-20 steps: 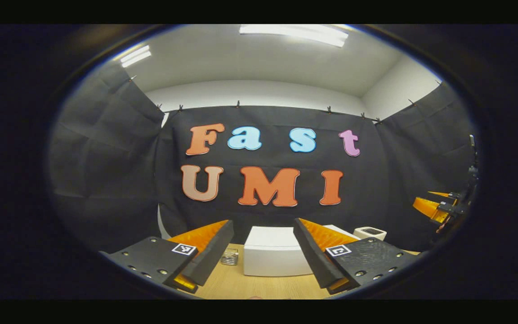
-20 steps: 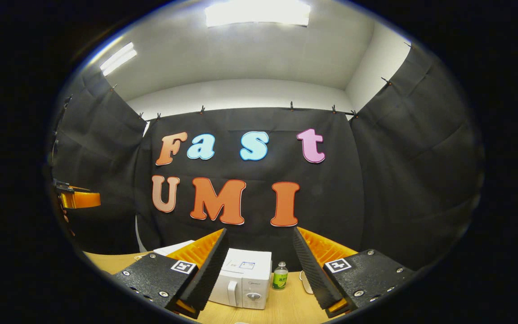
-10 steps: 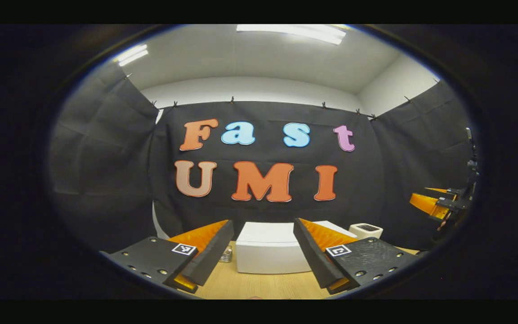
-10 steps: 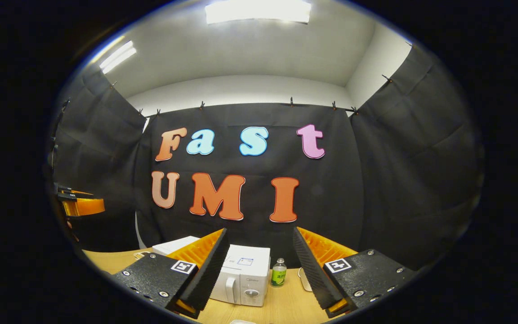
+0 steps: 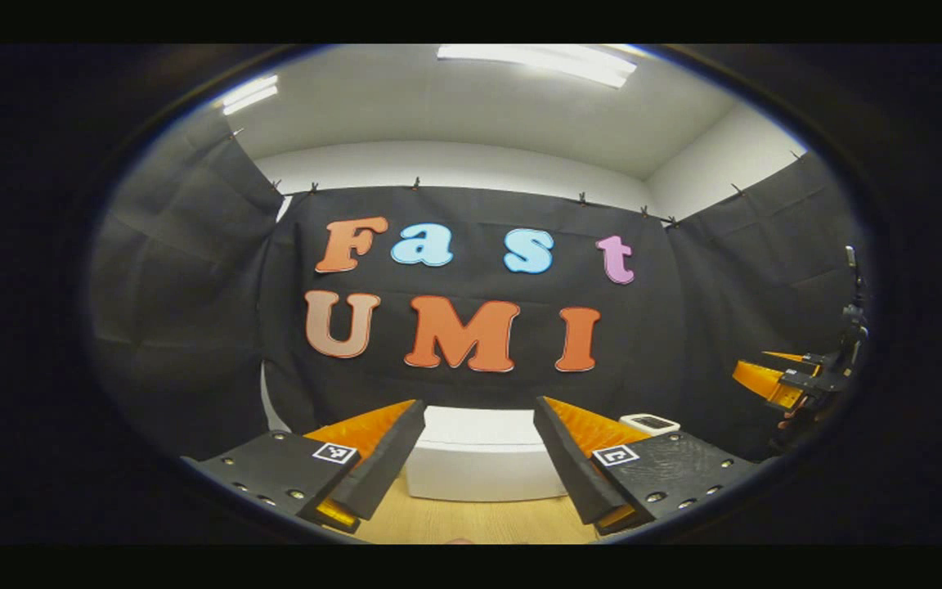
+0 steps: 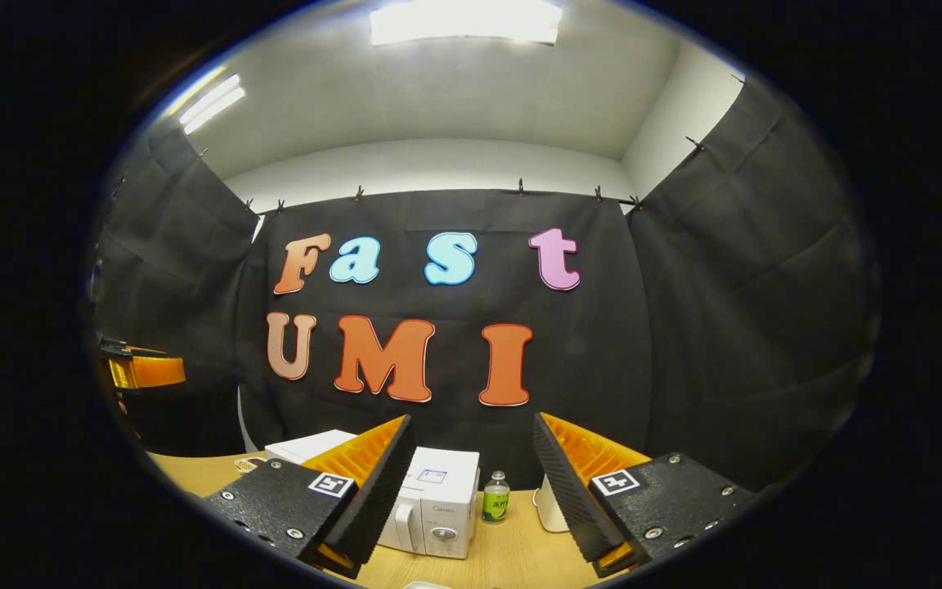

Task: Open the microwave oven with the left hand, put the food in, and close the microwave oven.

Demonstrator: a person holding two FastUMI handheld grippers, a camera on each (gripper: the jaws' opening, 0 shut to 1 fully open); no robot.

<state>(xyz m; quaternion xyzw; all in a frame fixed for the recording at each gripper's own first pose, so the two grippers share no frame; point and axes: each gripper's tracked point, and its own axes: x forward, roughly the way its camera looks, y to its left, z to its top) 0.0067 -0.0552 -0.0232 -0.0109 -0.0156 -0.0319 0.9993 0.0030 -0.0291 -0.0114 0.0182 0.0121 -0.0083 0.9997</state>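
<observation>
ribbed orange-and-black left tongs (image 5: 471,458) and right tongs (image 6: 471,491) gape, empty, over the wooden surface (image 6: 512,556); boxy white microwave oven (image 6: 438,511) has slid slightly left since before.

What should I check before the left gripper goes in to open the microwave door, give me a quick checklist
1. Left gripper open with nothing between its fingers: ok.
2. Right gripper open and holding nothing: ok.
3. Microwave door shut, handle and knob facing the right gripper view: ok.
4. Green bottle stands apart from the microwave on the table: ok.
5. Food located: cannot tell.
6. Left gripper lined up with the door handle: cannot tell; the left gripper view shows a plain white box ahead.
</observation>
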